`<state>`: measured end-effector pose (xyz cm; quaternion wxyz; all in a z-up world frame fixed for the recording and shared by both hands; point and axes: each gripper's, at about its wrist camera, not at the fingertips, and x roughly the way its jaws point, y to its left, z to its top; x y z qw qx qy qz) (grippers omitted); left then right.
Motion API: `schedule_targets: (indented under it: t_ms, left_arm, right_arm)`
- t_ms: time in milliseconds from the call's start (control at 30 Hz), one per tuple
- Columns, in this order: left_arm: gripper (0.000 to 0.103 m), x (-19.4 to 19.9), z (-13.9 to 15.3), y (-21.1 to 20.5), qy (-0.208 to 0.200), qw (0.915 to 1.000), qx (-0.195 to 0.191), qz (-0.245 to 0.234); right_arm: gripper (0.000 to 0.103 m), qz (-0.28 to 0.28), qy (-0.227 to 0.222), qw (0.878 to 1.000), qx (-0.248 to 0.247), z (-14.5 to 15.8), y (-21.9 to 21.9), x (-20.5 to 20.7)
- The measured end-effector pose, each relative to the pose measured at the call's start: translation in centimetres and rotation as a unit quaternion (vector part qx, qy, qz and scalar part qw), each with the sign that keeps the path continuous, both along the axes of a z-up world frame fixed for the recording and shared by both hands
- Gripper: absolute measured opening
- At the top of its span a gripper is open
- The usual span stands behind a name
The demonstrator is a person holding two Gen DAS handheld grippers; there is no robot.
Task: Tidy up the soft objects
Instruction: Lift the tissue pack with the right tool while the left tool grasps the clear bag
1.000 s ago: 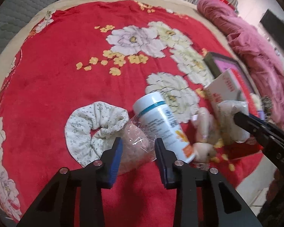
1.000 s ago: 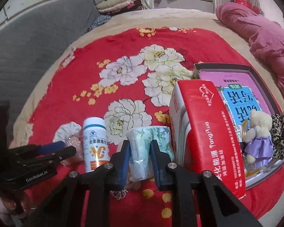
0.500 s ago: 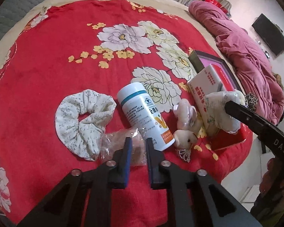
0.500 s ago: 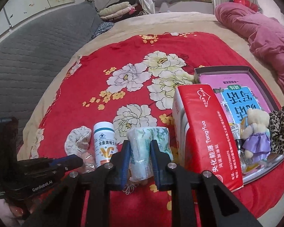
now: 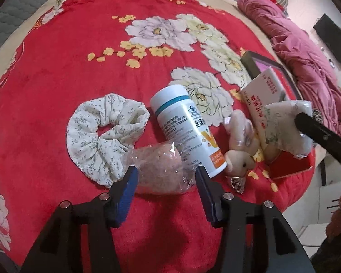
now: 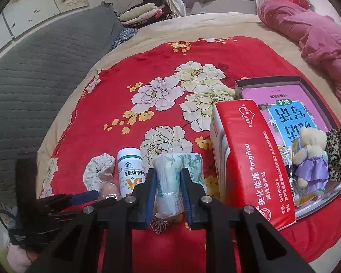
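The left gripper (image 5: 166,177) has just been opening; its jaws stand apart around the plastic-wrapped pink puff (image 5: 158,170) on the red blanket (image 5: 56,68), between the floral scrunchie (image 5: 102,132) on the left and the white bottle (image 5: 184,129) on the right. The right gripper (image 6: 169,195) is clamped on the tissue pack (image 6: 170,182), just left of the red box (image 6: 250,159).

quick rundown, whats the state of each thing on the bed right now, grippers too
left hand-held gripper: open, jaws just opened, astride the wrapped pink ball
wrapped pink ball: lying on the blanket, not gripped
right hand-held gripper: shut on the tissue pack
tissue pack: held
white bottle: capped, lying on its side
floral scrunchie: lying flat
red carton: closed
grey tray: open, partly filled
bear in purple dress: in the tray
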<state>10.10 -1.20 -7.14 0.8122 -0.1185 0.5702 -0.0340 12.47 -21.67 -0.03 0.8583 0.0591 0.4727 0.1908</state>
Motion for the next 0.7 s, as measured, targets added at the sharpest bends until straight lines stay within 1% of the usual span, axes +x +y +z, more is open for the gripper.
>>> schedule_targets:
  t_ms: [267, 333, 433, 533, 700]
  left_arm:
    - [0.055, 0.9, -1.2, -0.1, 0.003, 0.9996, 0.025, 0.014]
    - [0.059, 1.1, -1.8, 0.4, 0.009, 0.9995, 0.021, 0.023]
    - [0.059, 1.1, -2.7, 1.2, 0.017, 0.9991, -0.002, 0.038]
    - [0.057, 1.0, -2.1, 0.8, 0.014, 0.9994, 0.009, 0.031]
    - [0.056, -0.3, -0.3, 0.7, 0.004, 0.999, -0.028, 0.034]
  right_arm:
    - [0.022, 0.0, -0.001, 1.0, 0.0, 0.0, 0.1, 0.0]
    - [0.022, 0.001, -0.001, 1.0, 0.001, 0.1, 0.1, 0.1]
    - [0.022, -0.001, -0.004, 1.0, 0.004, 0.4, -0.1, 0.1]
    - [0.022, -0.005, -0.007, 1.0, 0.007, 0.8, -0.4, 0.0]
    - [0.022, -0.007, -0.02, 1.0, 0.014, 2.1, -0.9, -0.4]
